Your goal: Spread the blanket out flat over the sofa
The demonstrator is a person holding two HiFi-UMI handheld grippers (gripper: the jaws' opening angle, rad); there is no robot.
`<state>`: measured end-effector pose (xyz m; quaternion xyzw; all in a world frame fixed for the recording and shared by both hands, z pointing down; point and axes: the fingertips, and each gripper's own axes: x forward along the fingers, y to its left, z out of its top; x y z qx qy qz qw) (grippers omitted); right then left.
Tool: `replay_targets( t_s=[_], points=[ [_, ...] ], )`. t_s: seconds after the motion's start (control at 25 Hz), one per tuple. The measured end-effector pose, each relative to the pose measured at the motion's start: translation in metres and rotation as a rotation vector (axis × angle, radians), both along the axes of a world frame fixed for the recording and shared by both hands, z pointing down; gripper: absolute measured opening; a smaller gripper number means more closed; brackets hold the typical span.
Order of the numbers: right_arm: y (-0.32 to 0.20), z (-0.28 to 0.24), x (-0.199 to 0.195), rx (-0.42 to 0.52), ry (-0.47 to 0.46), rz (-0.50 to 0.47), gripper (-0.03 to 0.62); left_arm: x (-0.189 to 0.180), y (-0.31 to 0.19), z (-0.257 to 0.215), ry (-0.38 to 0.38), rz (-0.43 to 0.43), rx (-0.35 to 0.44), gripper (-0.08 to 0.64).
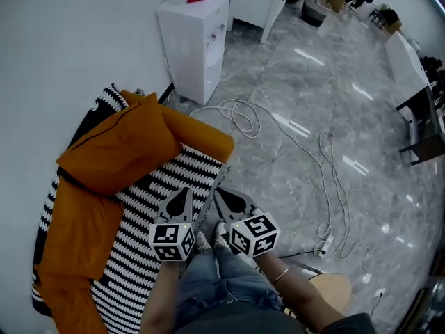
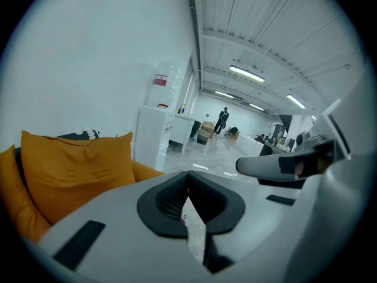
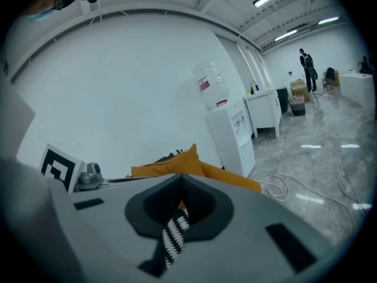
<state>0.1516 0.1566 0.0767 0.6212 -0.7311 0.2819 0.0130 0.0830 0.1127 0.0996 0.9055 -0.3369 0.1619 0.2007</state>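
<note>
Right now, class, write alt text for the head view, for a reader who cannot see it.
Seen from above, the left gripper and right gripper, side by side, pinch the edge of a black-and-white striped blanket lying over an orange sofa. A white water dispenser stands beyond.

Striped blanket (image 1: 149, 207), partly covering orange sofa (image 1: 118, 145)

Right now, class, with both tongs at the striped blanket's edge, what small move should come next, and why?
Probably draw the left tongs and right tongs apart sideways. Both look shut on the blanket at its edge, side by side, and the fabric covers only part of the orange sofa.
</note>
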Motion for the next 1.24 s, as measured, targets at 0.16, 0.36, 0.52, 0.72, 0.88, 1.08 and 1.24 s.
replay_targets(
  t_s=[0.16, 0.36, 0.52, 0.72, 0.88, 1.08, 1.24],
  points=[
    [0.003, -0.02, 0.004, 0.043, 0.017, 0.011, 0.01, 0.002, 0.0, -0.02, 0.009, -0.003, 0.038, 0.018],
    [0.008, -0.044, 0.002, 0.108, 0.054, 0.004, 0.009, -0.002, 0.006, -0.039, 0.023, -0.011, 0.078, 0.018],
    [0.01, -0.055, 0.002, 0.138, 0.062, -0.004, 0.009, -0.002, 0.013, -0.053, 0.04, -0.01, 0.113, 0.018],
    [0.015, -0.064, 0.002, 0.156, 0.063, -0.008, 0.009, -0.007, 0.023, -0.072, 0.044, -0.02, 0.165, 0.018],
    [0.018, -0.07, 0.004, 0.184, 0.078, -0.005, 0.009, -0.013, 0.027, -0.079, 0.051, -0.036, 0.188, 0.018],
    [0.019, -0.081, 0.012, 0.211, 0.09, 0.014, 0.009, -0.022, 0.029, -0.089, 0.056, -0.053, 0.216, 0.018],
    [0.017, -0.089, 0.012, 0.23, 0.083, 0.04, 0.009, -0.034, 0.027, -0.096, 0.058, -0.062, 0.231, 0.018]
  ],
)
